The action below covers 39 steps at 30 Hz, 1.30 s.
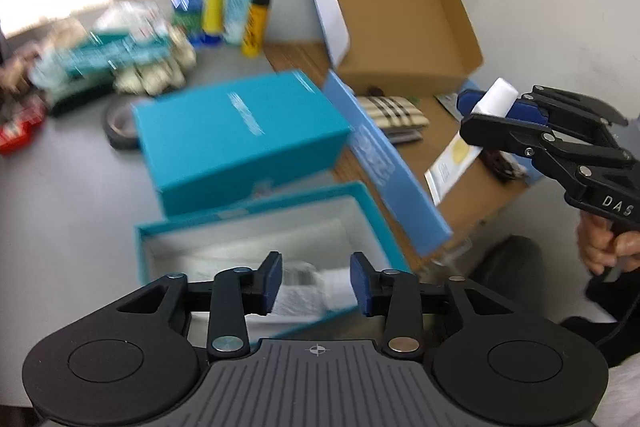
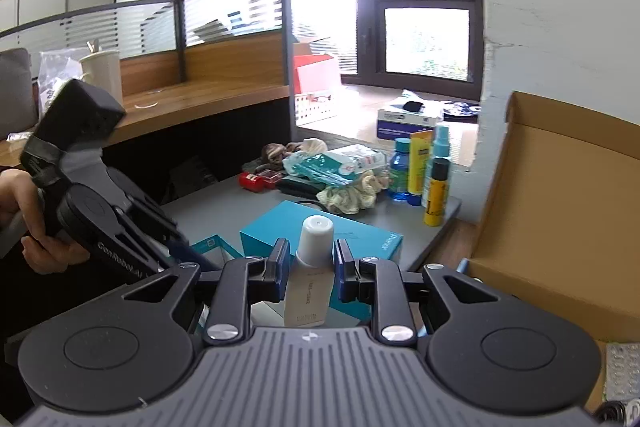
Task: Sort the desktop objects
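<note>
My right gripper [image 2: 310, 265] is shut on a white tube with a white cap [image 2: 309, 279], cap pointing forward. In the left wrist view the same gripper [image 1: 496, 107] holds the tube [image 1: 496, 99] in the air over the open cardboard box [image 1: 400, 7]. My left gripper [image 1: 316, 281] is open and empty, just above the open teal box [image 1: 256, 263], which has white packing inside. The teal lid box [image 1: 240, 135] lies behind it on the grey desk.
Bottles [image 1: 236, 11] and a yellow tube stand at the back of the desk, beside a heap of packets and cloth [image 1: 120, 59]. A tape roll [image 1: 120, 127] lies left of the teal lid. The cardboard box holds a striped case [image 1: 394, 113] and papers.
</note>
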Each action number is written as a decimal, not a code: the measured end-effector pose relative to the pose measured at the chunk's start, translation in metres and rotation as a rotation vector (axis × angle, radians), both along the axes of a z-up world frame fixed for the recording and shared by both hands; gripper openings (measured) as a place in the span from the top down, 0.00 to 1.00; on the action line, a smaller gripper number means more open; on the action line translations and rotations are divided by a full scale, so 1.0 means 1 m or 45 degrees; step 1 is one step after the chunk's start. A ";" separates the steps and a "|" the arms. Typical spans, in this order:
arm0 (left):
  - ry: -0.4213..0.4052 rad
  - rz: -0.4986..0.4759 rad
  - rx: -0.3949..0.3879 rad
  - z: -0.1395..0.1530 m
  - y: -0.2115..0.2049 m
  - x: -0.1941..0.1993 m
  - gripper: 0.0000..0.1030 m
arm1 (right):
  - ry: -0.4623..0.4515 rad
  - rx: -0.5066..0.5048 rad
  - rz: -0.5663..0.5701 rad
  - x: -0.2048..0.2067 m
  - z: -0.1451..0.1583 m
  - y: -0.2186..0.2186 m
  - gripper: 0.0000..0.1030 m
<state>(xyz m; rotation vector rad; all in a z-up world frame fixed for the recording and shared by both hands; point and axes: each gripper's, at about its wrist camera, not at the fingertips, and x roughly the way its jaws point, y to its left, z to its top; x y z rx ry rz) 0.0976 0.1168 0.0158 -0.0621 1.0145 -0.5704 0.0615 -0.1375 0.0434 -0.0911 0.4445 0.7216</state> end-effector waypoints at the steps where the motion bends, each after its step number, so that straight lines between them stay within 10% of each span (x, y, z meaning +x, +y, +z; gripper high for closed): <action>1: 0.030 -0.008 -0.020 -0.001 -0.001 0.002 0.52 | 0.001 0.004 -0.014 -0.001 0.000 -0.003 0.74; 13: 0.224 -0.023 0.046 -0.009 -0.023 0.016 0.40 | 0.042 0.077 -0.139 -0.002 -0.007 -0.032 0.74; 23: 0.368 0.076 0.134 -0.018 -0.030 0.030 0.55 | 0.046 0.144 -0.168 -0.005 -0.011 -0.047 0.74; 39: 0.194 0.103 0.306 -0.019 -0.053 0.013 0.61 | 0.069 0.187 -0.235 -0.008 -0.021 -0.072 0.74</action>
